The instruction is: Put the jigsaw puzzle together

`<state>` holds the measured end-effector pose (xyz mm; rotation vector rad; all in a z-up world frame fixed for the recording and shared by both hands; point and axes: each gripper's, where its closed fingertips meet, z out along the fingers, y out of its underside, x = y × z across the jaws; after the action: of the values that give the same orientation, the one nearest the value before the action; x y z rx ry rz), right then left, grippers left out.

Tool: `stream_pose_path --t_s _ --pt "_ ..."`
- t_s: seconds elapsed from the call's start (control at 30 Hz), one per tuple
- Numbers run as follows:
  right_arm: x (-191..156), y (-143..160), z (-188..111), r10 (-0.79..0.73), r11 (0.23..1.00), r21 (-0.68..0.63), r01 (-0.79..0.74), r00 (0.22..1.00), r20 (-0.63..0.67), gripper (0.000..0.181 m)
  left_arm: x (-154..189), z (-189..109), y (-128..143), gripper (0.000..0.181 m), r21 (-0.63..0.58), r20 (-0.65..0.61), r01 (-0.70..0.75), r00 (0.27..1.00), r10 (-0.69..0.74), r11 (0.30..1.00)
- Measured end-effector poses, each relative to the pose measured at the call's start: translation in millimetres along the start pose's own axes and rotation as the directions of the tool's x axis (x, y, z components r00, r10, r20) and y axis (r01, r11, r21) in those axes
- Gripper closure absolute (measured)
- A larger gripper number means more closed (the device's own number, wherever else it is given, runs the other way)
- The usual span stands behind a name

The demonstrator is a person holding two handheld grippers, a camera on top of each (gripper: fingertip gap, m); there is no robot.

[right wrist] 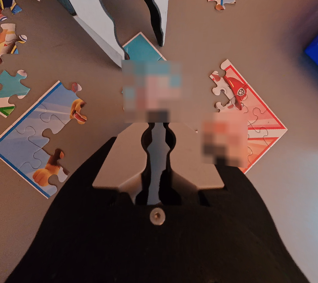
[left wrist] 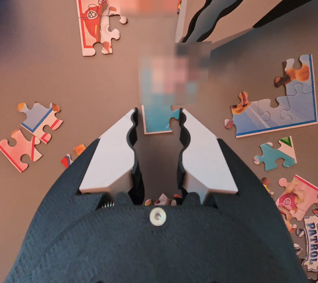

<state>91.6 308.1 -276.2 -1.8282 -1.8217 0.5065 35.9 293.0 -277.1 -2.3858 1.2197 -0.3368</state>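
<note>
Puzzle, partly built: blue corner section, red edge section and teal section lie apart; loose pieces remain; left gripper jaws apart, empty; right gripper jaws narrowly parted, seemingly empty
</note>
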Motion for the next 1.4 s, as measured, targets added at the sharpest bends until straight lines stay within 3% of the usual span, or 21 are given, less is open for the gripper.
stream_pose_path --t_s 0.27,1.0,1.2,1.4 --pt "0.6 -11.4 8.4 0.000 1.000 0.025 0.000 1.000 -0.002 0.177 -6.7 0.1 0.7 0.149 -0.004 0.033 -0.015 0.999 0.016 1.000" --pt "31.8 -40.4 31.6 0.018 0.999 0.034 -0.016 0.997 -0.074 0.173 -60.0 -4.7 6.8 0.157 -0.027 0.135 0.061 0.989 -0.057 0.998" --pt "44.2 -32.5 1.4 0.049 0.997 0.066 -0.041 0.991 -0.127 0.168 -60.8 -13.8 6.1 0.155 0.021 0.144 0.096 0.985 -0.098 0.995" --pt "50.5 -21.5 -48.0 0.128 0.984 0.146 -0.104 0.978 -0.166 0.161 -61.7 -55.0 10.2 0.151 0.100 0.218 0.164 0.959 -0.182 0.981"
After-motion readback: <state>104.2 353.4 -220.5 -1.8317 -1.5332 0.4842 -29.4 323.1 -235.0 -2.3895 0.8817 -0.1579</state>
